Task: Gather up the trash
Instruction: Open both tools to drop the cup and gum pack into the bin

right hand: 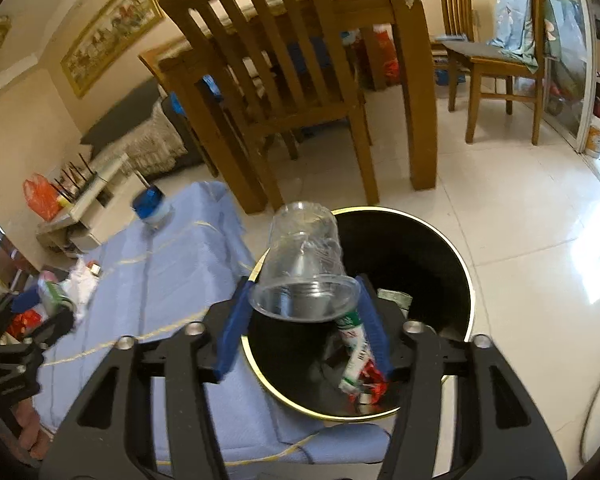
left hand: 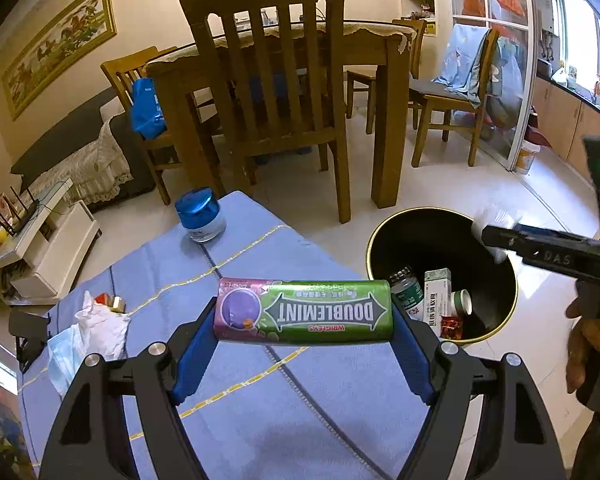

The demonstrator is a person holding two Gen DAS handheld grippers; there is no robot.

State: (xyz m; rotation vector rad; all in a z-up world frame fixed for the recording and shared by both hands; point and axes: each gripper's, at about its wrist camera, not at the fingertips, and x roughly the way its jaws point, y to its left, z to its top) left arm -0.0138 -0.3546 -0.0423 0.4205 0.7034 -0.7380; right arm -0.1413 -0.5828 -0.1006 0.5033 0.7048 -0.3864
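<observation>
My left gripper (left hand: 304,316) is shut on a green Doublemint gum tin (left hand: 304,312), held crosswise above the blue tablecloth (left hand: 240,408). My right gripper (right hand: 304,304) is shut on a clear plastic cup (right hand: 304,264), held over the black trash bin (right hand: 456,260). The bin (left hand: 376,240) holds a green bottle, a white box, a small white bottle and a red wrapper. In the left wrist view the right gripper (left hand: 496,240) reaches over the bin's rim from the right.
On the cloth lie a blue-lidded jar (left hand: 200,216), a crumpled white tissue (left hand: 100,320) and a blue face mask (left hand: 62,356). A wooden chair (left hand: 276,80) and dining table stand just beyond. White tiled floor surrounds the bin.
</observation>
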